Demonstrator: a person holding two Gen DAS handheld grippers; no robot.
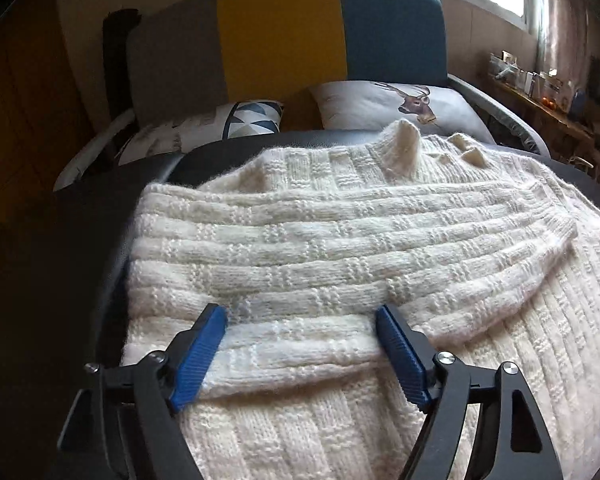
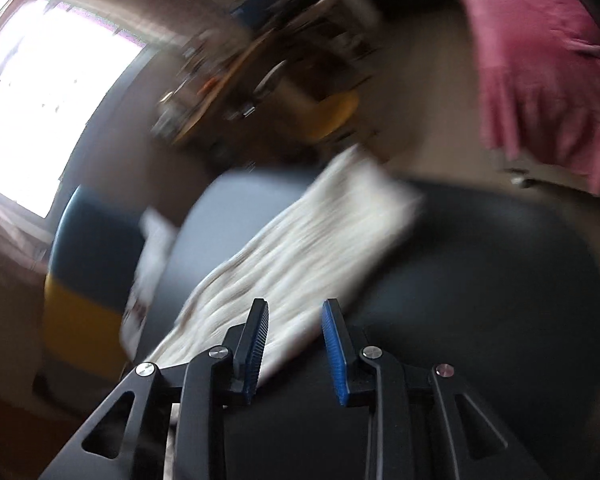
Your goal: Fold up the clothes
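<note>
A cream knitted sweater point(image 1: 340, 248) lies on a dark bed surface point(image 1: 84, 216), with one sleeve folded across its body. My left gripper point(image 1: 300, 316) is open, low over the near edge of the folded sleeve, with blue pads point(image 1: 198, 356) on either side of the knit. In the blurred right wrist view the sweater point(image 2: 300, 248) stretches away across the dark surface point(image 2: 500, 280). My right gripper point(image 2: 294, 308) is open and empty, just above the sweater's near edge.
A headboard in grey, yellow and teal point(image 1: 284, 36) stands behind two pillows point(image 1: 396, 104). A cluttered wooden shelf point(image 1: 540, 96) runs under the window at the right. A pink cloth point(image 2: 548, 60) hangs at upper right in the right wrist view.
</note>
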